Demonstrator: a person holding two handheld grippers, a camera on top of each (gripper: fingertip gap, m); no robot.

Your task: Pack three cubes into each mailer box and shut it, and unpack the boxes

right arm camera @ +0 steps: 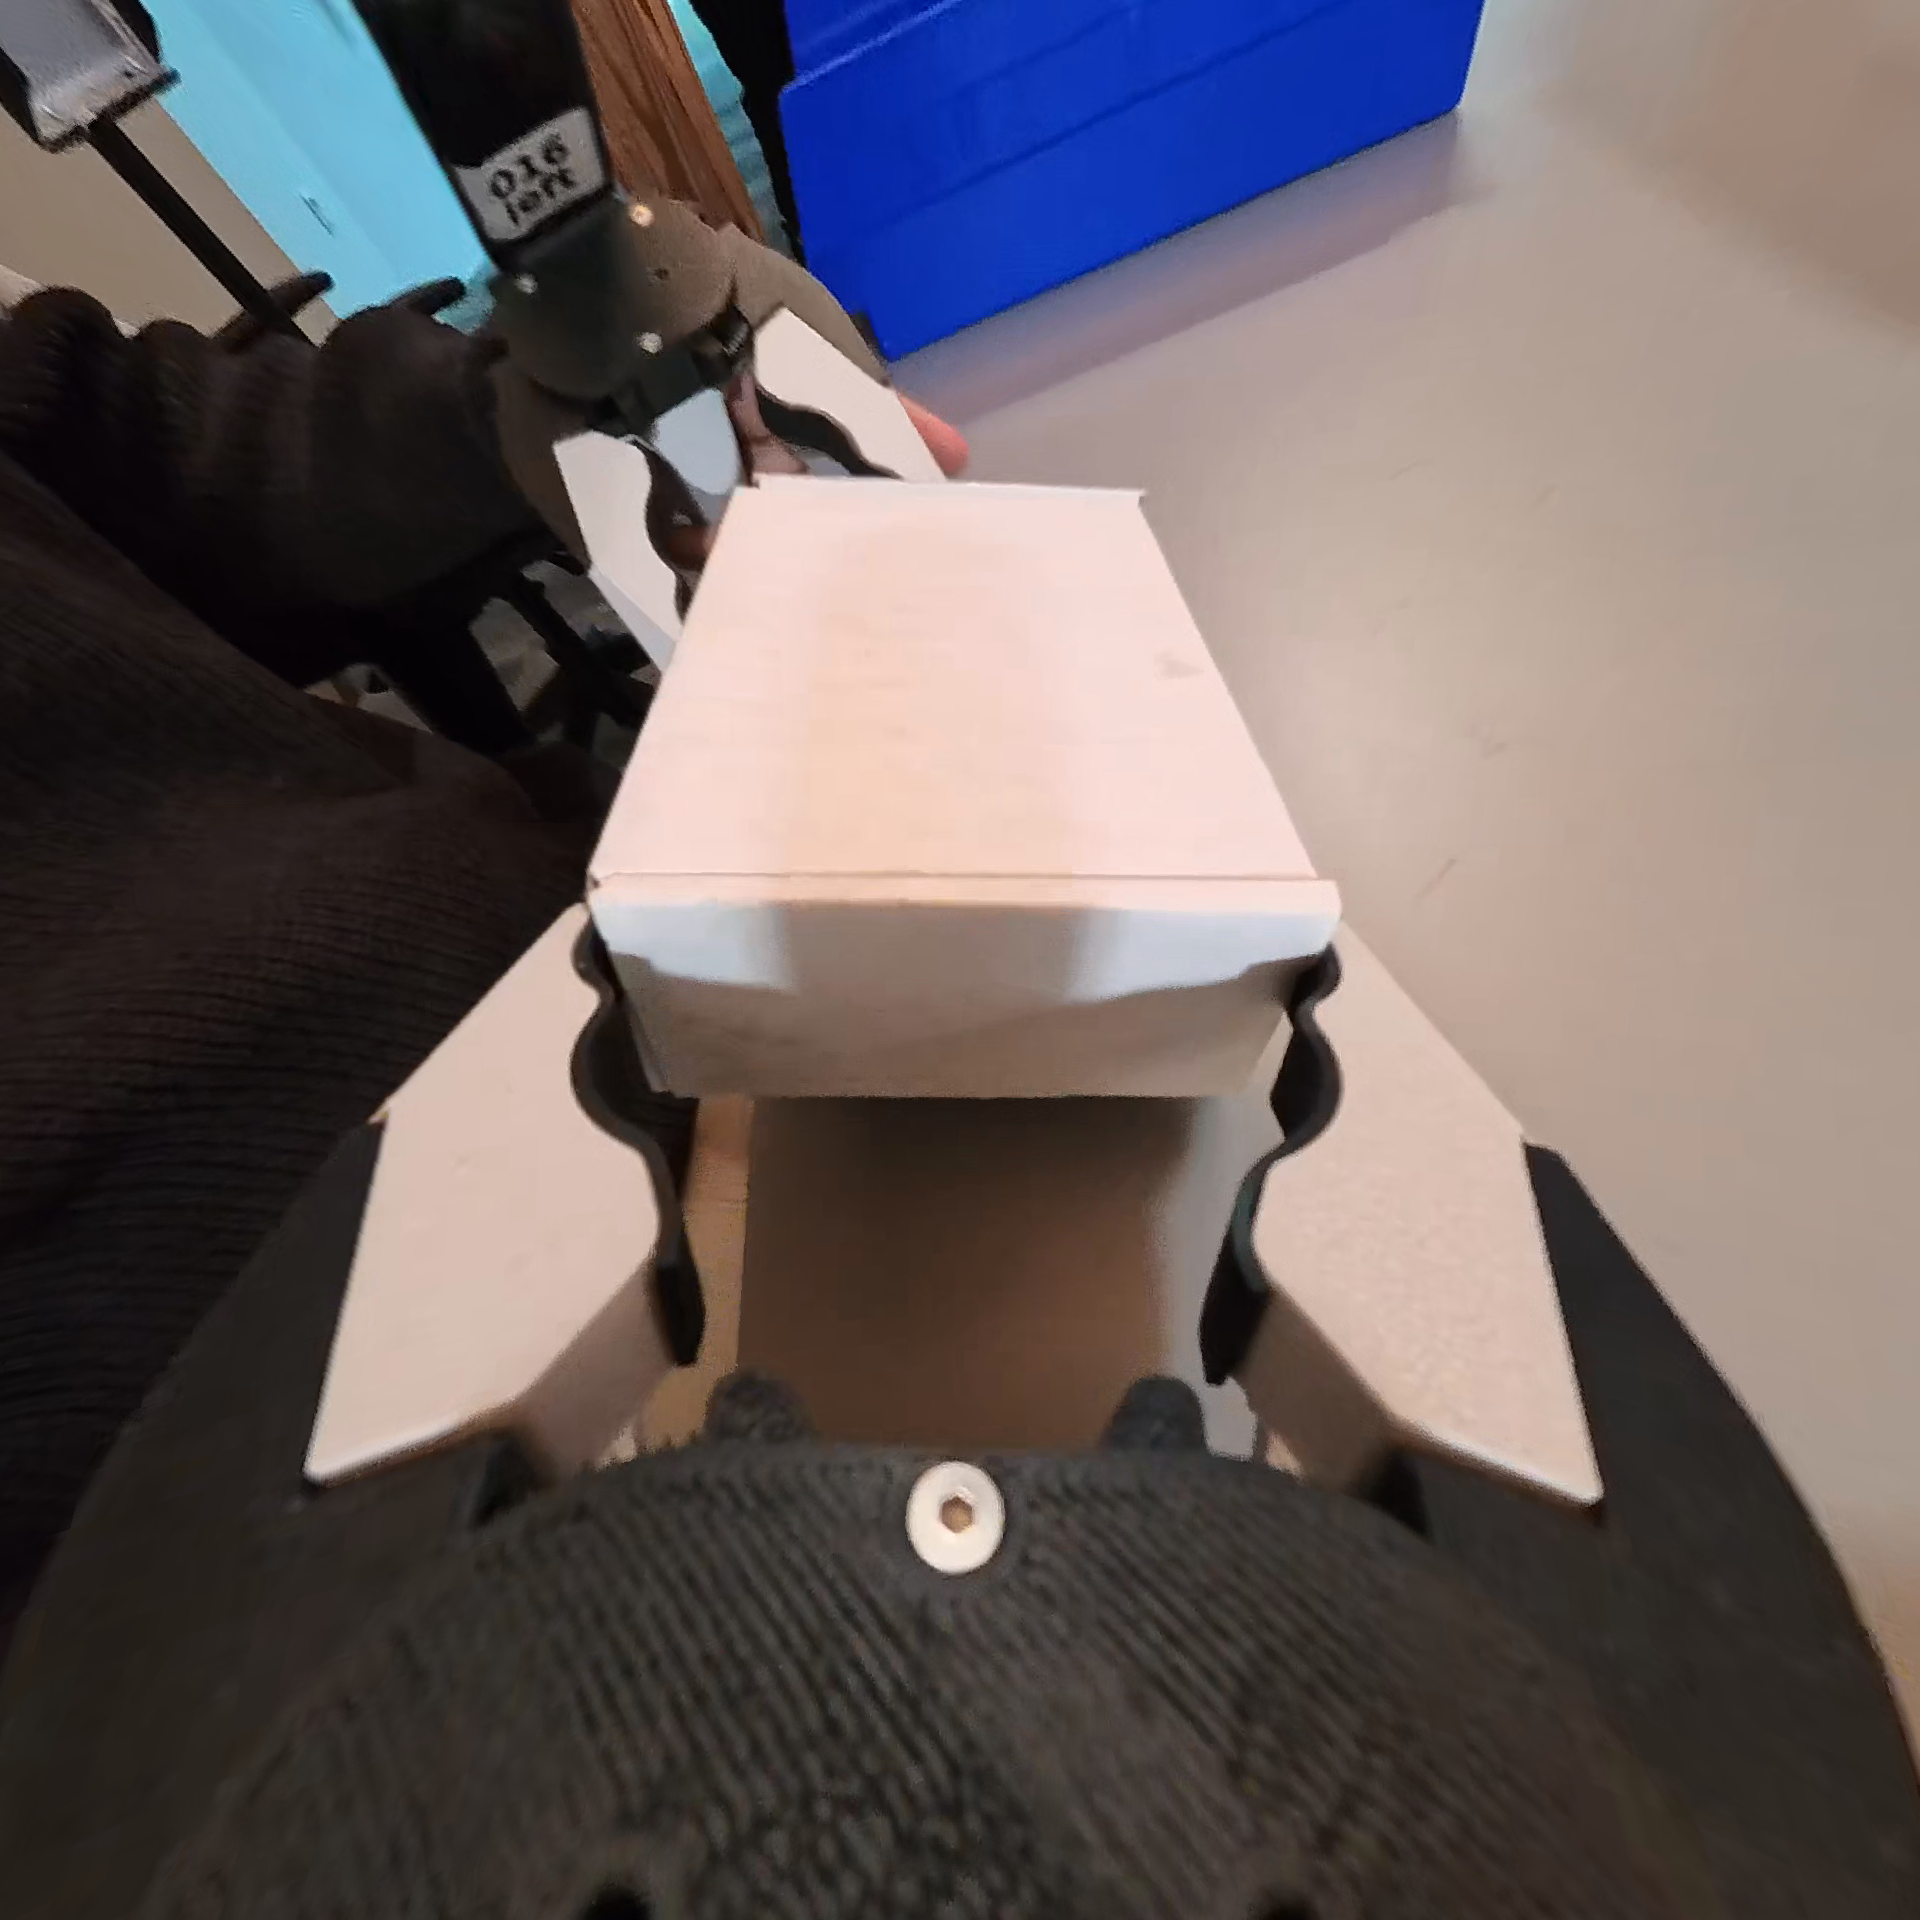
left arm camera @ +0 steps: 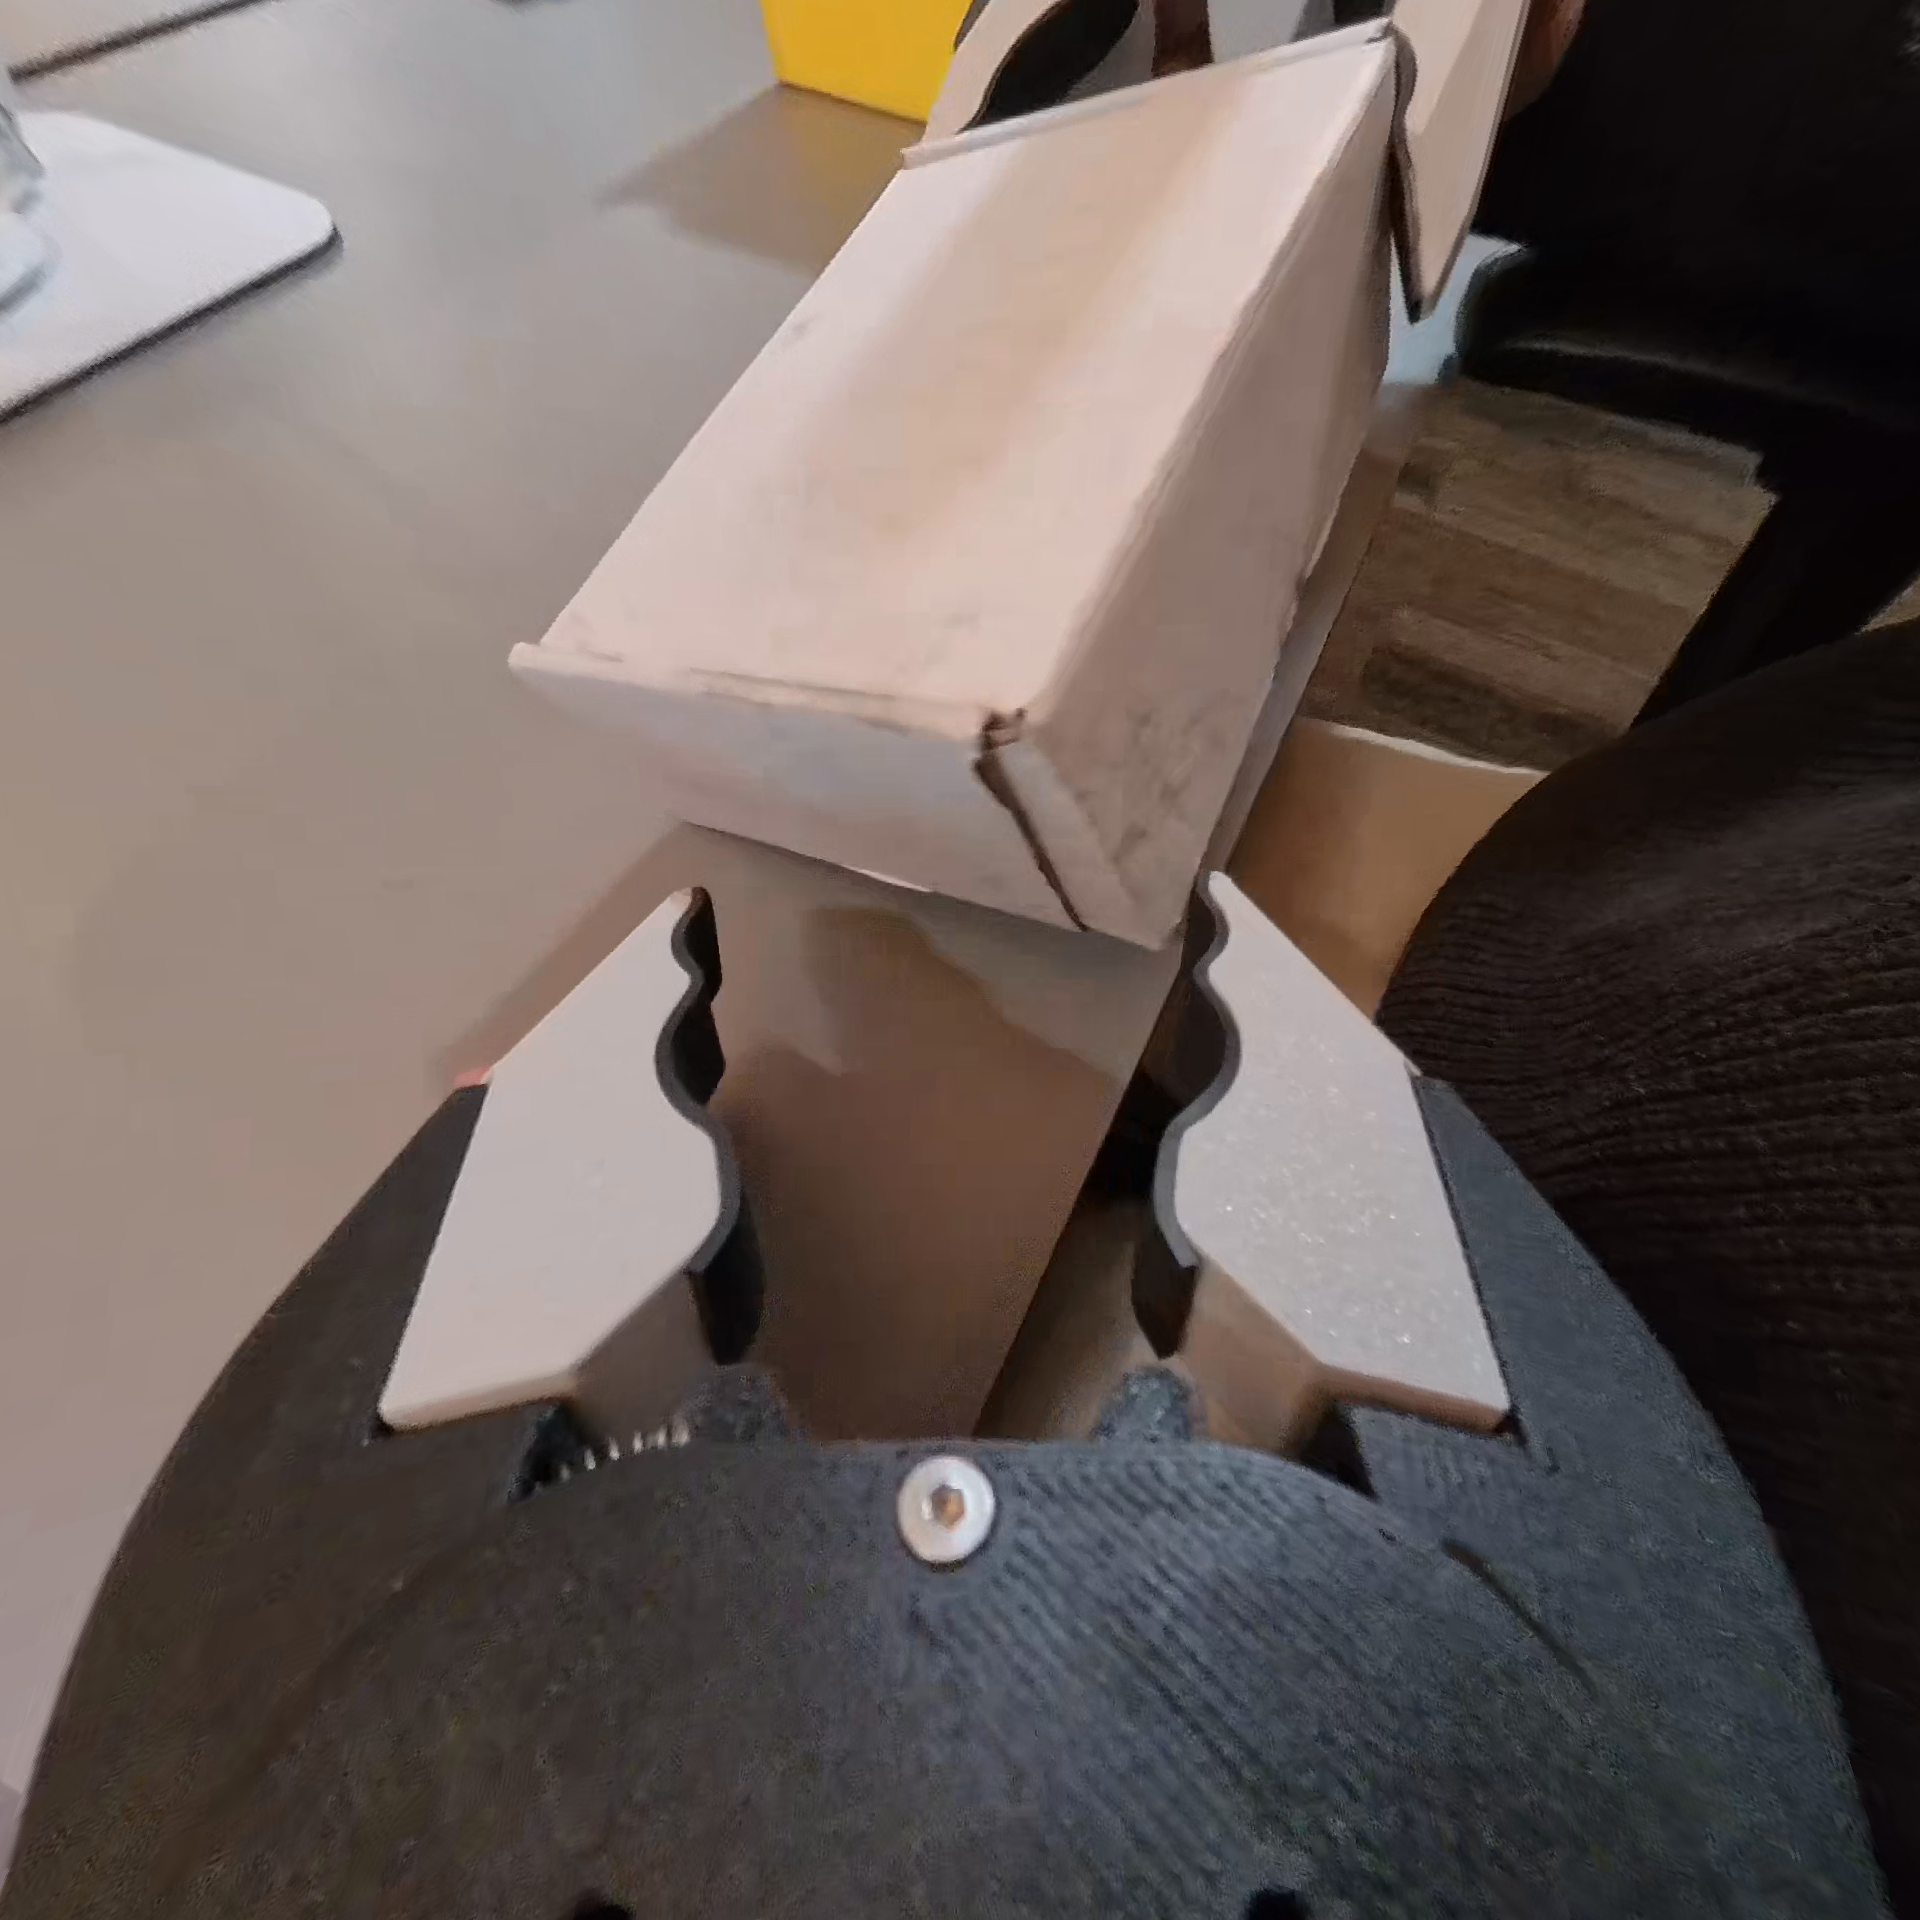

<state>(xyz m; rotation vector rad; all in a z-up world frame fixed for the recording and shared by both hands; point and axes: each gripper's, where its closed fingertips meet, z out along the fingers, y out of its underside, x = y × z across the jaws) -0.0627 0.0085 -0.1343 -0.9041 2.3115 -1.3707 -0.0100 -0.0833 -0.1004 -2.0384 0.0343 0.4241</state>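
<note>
The right hand-held gripper (right arm camera: 956, 997) clamps the near end of the closed white box (right arm camera: 935, 727), steadying it above the counter (right arm camera: 1558, 727); the left hand-held gripper (left arm camera: 951, 935) stands released at the far end.

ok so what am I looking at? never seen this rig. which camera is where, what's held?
No robot: a person holds a two-finger gripper in each hand, each with a camera looking along its fingers. One picture is from the left gripper, the other from the right gripper. They face one closed white mailer box from opposite ends. The right gripper clamps its near end; the left gripper is spread, box at its tips. On the grey table: a blue bin, something yellow.
</note>
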